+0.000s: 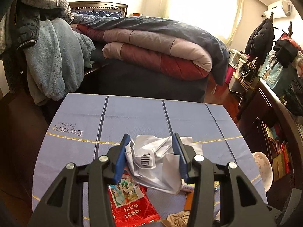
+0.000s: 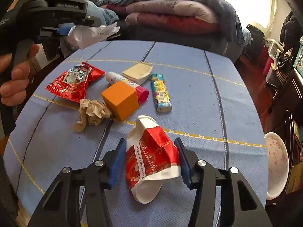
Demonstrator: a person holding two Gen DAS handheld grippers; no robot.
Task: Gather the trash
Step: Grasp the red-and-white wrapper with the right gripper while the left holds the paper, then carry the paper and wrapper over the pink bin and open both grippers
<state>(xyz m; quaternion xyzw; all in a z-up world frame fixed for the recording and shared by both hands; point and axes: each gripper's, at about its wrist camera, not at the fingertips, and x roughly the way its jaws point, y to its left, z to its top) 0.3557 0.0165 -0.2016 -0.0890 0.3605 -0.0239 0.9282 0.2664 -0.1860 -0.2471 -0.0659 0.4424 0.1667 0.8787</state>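
Note:
In the left wrist view my left gripper [image 1: 151, 140] is shut on a crumpled white paper [image 1: 151, 160] with a barcode, held above the blue tablecloth [image 1: 132, 117]. The right wrist view shows that gripper [image 2: 66, 30] at the upper left in a person's hand, the paper [image 2: 94, 32] sticking out of it. My right gripper [image 2: 149, 145] is low over the table, and both blue pads touch a crushed red and white paper cup [image 2: 151, 155] that lies on the cloth. A red snack wrapper [image 2: 75, 83] and a brown crumpled tissue [image 2: 92, 113] lie to the left.
An orange cube [image 2: 121, 100], a white tube with a pink cap [image 2: 128, 85], a cream box [image 2: 138, 71] and a blue patterned pack [image 2: 161, 92] sit mid-table. A speckled white bowl [image 2: 276, 162] stands off the table's right edge. Behind is a bed with folded quilts [image 2: 170, 13].

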